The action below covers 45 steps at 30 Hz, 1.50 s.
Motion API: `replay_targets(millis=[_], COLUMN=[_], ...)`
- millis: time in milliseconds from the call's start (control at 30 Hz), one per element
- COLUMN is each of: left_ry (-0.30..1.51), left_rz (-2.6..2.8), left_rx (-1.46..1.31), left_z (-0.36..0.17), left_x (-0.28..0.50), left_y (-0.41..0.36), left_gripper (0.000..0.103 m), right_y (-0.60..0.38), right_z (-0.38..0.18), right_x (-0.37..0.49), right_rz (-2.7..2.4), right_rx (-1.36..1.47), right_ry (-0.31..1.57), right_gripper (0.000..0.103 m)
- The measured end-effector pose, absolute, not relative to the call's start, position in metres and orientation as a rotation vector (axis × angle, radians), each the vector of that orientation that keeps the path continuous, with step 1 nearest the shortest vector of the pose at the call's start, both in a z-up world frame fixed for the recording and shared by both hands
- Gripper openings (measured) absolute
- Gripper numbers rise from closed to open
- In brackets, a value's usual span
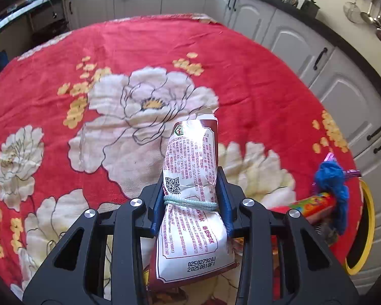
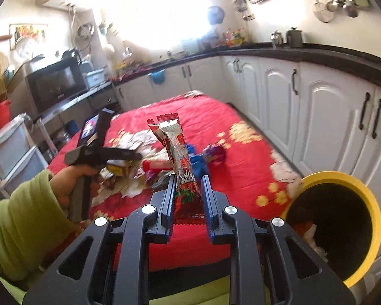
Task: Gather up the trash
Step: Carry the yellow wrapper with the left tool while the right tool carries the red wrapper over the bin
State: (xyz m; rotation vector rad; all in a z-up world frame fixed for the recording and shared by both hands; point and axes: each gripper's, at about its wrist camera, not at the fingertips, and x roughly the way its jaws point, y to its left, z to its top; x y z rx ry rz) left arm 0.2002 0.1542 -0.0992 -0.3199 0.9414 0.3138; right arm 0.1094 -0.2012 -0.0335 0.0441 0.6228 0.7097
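My left gripper (image 1: 191,190) is shut on a white and maroon snack bag (image 1: 191,178) tied with a pale green cord, held above the red flowered tablecloth (image 1: 144,50). My right gripper (image 2: 189,195) is shut on a red and clear wrapper (image 2: 175,147) that stands upright between its jaws, above the table's near edge. A yellow-rimmed bin (image 2: 343,226) stands at the right of the table, with some trash inside; its rim also shows in the left wrist view (image 1: 368,228). The left gripper also shows in the right wrist view (image 2: 109,156), over a pile of wrappers.
More trash lies on the cloth: a blue crumpled piece (image 1: 330,178), a colourful tube (image 1: 315,203), a purple wrapper (image 2: 214,153) and a red stick (image 2: 156,164). White cabinets (image 2: 304,106) run along the right. A microwave (image 2: 56,84) and plastic drawers (image 2: 10,150) stand at the left.
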Motion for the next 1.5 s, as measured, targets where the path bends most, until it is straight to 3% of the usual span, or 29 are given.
replay_targets(millis=[833, 1500], left_ry=[0.698, 0.633], left_rz=[0.031, -0.230], left_rx=[-0.278, -0.157], left_z=[0.007, 0.018], left_x=[0.192, 0.192], left_y=[0.042, -0.089], left_gripper=[0.029, 0.029], right_y=[-0.318, -0.379], right_z=[-0.011, -0.015], right_x=[0.120, 0.112], right_rz=[0.469, 0.315], right_rx=[0.167, 0.229], right_ry=[0.498, 0.464], right_gripper=[0.019, 0.019])
